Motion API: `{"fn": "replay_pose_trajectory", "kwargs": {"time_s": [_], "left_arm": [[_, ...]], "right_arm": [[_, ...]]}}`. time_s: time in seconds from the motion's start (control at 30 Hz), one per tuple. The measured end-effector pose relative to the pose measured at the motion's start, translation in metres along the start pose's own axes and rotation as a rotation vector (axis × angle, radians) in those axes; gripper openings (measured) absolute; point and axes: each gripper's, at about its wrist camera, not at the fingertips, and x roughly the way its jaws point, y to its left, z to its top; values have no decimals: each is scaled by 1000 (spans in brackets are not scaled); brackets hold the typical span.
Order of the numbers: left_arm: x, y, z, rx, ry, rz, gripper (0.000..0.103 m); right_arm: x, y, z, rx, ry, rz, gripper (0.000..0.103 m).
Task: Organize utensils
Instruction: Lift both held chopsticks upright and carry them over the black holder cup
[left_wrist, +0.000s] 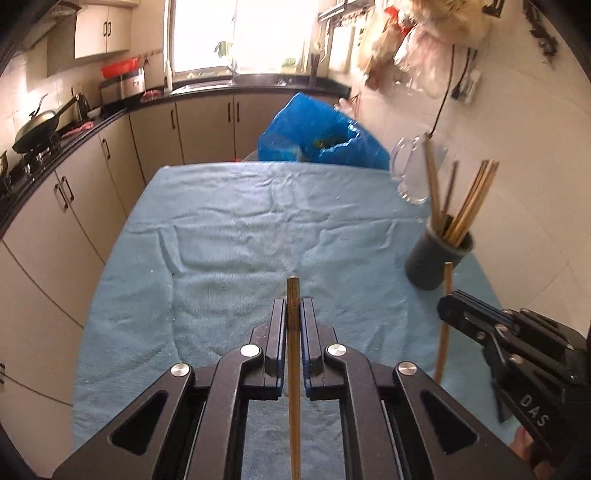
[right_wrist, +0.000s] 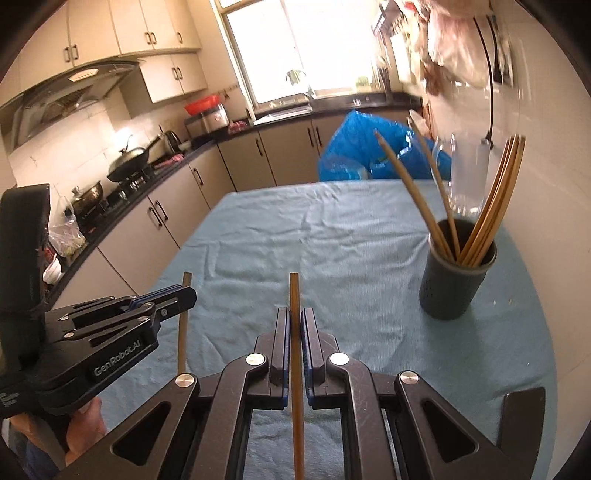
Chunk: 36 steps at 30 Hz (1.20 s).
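Observation:
My left gripper is shut on a wooden chopstick that stands upright between its jaws, above the blue cloth. My right gripper is shut on another wooden chopstick, also upright. Each gripper shows in the other's view: the right one with its chopstick, the left one with its chopstick. A dark grey holder with several chopsticks stands on the cloth at the right, also in the left wrist view, ahead and to the right of both grippers.
The table is covered by a light blue towel. A blue plastic bag lies at its far edge. A glass pitcher stands behind the holder by the tiled wall. Kitchen cabinets and a stove with a wok run along the left.

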Motion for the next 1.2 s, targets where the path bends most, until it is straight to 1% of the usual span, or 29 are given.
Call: {"fn": "replay_pose_trajectory", "kwargs": {"time_s": [0.17,0.43,0.63,0.87,1.2], "left_arm": [[-19,-5,-2,3,-42,5,7],[-35,-3,-5,-10,-61,-1,7],[-47,-5,-5,-14,-83,1,7],[-59,-14,-4,8,-114,12,7],[-66,-20,-3,22,-131,14,7]], "right_arm": [[-16,6,1,-22,-52,0,7],[-35,8,0,-33,-95,6,7],[-44,9,0,-37,-114,8,7],[-53,9,0,-42,-136,13,7],[-58,4,0,-33,-148,14,7]]}}
